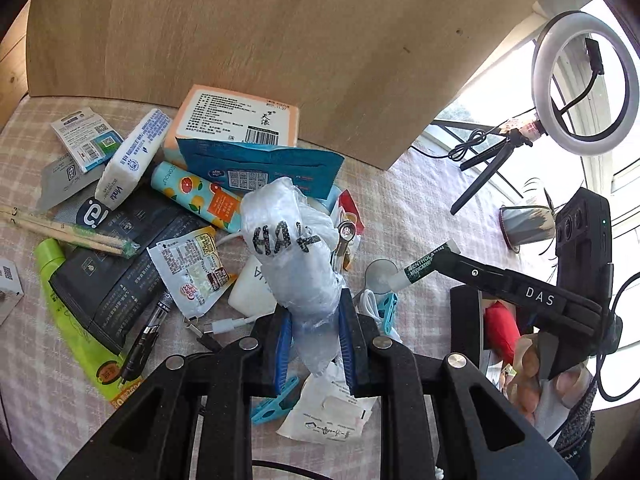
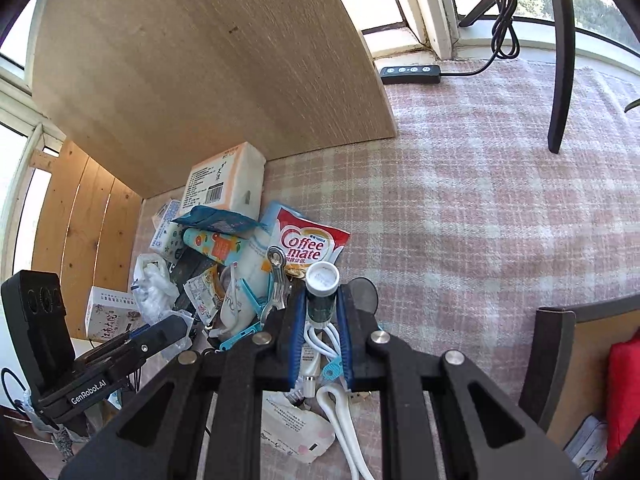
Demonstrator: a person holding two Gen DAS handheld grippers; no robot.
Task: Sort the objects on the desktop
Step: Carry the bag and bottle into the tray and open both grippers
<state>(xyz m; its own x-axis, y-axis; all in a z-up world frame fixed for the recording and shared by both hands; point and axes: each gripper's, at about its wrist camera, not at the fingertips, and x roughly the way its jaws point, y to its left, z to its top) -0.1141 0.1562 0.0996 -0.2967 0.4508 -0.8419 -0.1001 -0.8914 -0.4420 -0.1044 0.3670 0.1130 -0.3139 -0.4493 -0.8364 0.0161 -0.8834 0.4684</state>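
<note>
My left gripper (image 1: 314, 308) is shut on a crumpled clear plastic bag (image 1: 288, 240) with black lettering, which sticks up above the pile of clutter. My right gripper (image 2: 321, 296) is shut on a green lip balm stick (image 2: 322, 280) with a white cap, held upright between the blue pads. In the left wrist view the right gripper (image 1: 450, 258) comes in from the right with the lip balm (image 1: 424, 268) at its tip. The right wrist view shows the left gripper (image 2: 176, 330) at lower left with the plastic bag (image 2: 154, 286).
The pile on the pink checked cloth (image 2: 460, 208) includes a tissue pack (image 1: 240, 114), a fruit-print tube (image 1: 196, 196), a green tube (image 1: 76, 320), chopsticks (image 1: 68, 230), a Coffee mate sachet (image 2: 308, 240) and a white cable (image 2: 340, 408). A wooden board (image 1: 260, 40) stands behind. A ring light (image 1: 584, 80) and an open box (image 2: 580, 360) are at the right.
</note>
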